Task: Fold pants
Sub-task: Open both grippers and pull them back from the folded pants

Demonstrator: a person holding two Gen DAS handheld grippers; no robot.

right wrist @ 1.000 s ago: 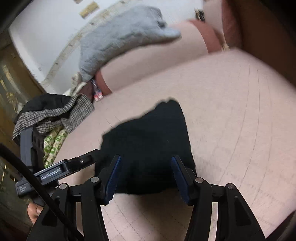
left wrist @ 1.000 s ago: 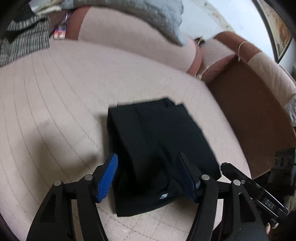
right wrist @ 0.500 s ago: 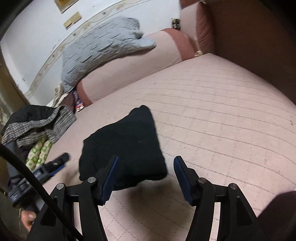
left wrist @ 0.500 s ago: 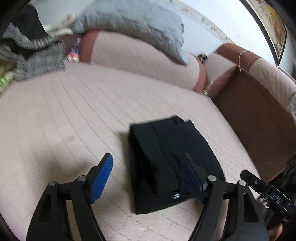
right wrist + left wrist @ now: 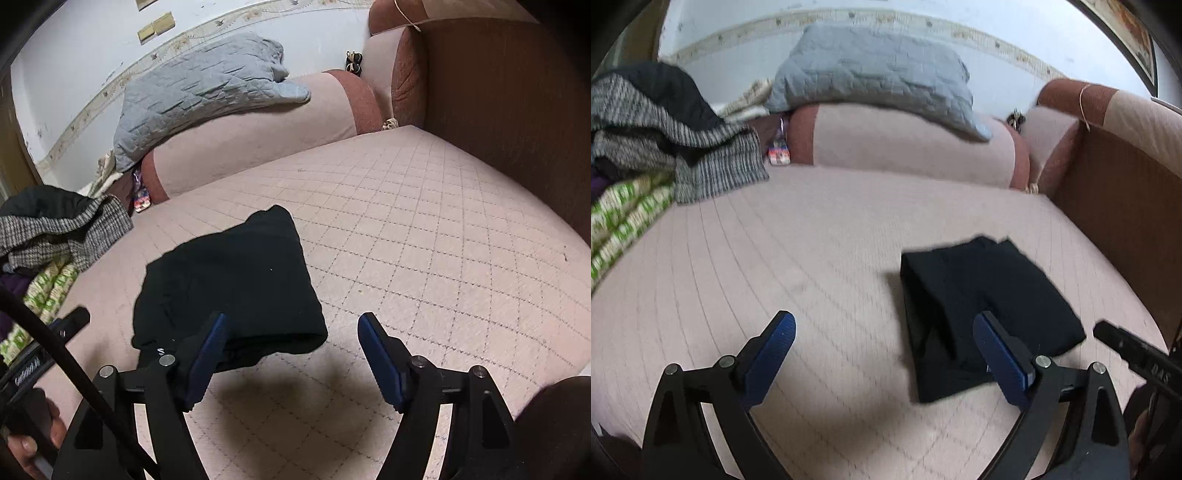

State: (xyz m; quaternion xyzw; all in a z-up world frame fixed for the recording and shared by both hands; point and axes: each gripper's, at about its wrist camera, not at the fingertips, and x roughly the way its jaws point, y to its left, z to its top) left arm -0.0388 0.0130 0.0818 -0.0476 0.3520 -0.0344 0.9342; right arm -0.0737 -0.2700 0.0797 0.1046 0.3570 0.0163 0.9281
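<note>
Black pants [image 5: 982, 295] lie folded in a compact stack on the pink quilted sofa seat [image 5: 812, 240], apart from both tools. The left gripper [image 5: 882, 343] is opening w/ nothing between its jaws, pants off to its right; the right gripper [image 5: 291, 347] is opening, also empty, pants just ahead-left, long axis running near-to-far. No containers in view; the fold looks done.

Clothes pile [image 5: 657, 136] (left side) cut off by frame edge.

One folded pants [image 5: 982, 310], two tools [image 5: 882, 350] [image 5: 291, 350].
</note>
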